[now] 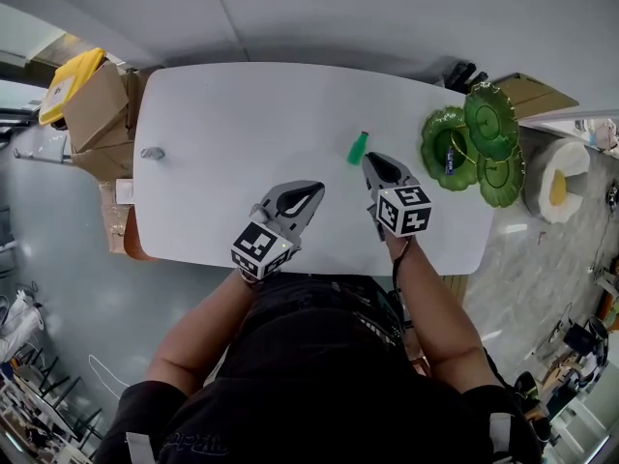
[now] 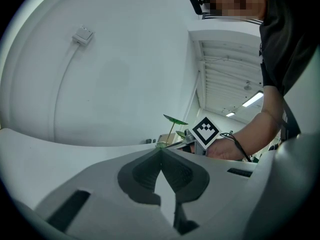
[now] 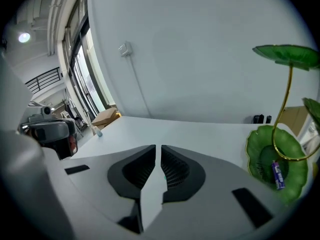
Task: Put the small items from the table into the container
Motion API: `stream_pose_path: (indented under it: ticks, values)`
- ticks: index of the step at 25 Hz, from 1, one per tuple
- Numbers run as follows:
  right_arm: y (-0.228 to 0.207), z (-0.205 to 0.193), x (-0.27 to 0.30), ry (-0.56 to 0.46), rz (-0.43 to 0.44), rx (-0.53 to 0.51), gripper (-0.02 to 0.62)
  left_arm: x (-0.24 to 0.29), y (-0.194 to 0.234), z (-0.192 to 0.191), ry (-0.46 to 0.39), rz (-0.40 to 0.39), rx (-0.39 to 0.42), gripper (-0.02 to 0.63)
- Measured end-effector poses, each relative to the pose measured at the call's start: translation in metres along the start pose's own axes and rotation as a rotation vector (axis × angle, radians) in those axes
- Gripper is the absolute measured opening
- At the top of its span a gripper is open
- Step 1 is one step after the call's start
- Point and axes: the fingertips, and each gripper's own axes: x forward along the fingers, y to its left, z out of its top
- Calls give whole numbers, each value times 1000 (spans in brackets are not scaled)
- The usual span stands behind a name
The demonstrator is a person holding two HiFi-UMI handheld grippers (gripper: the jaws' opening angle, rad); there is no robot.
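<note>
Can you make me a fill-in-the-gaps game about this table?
The small item on the table by the right gripper is coloured ____.
The leaf-shaped dish holds one long item coloured ____.
The jaws of the left gripper are ____.
Missing words: green, blue, shut.

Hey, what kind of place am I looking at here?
Probably a lab or workshop space rather than a home: a plain white table, cardboard boxes on the floor beside it, and strip lights on an industrial-looking ceiling.
</note>
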Motion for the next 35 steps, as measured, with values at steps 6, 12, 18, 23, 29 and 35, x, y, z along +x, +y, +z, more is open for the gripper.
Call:
stream_pose_path:
  ticks: [6,12,18,23,29,35]
  values:
    - [-21,-26,28,79,-40,86,134,0,4,-3,-3,5,-4,7]
    - [-38,-39,49,124,-65,135,160,2,4,-7,-2,2,5,7]
    - [-44,-53,66,175,-77,139,170,1,8,-12,4,14,-9,7]
    - [-49,-64,77,214,-88,145,176,1,11,-14,8,21,-15,8]
    - [-56,-81,89,268,-99,133,179,2,10,-17,9,26,-24,8]
    - [-47,-88,100,288,-79,90,186,1,8,-21,11,39,-26,8]
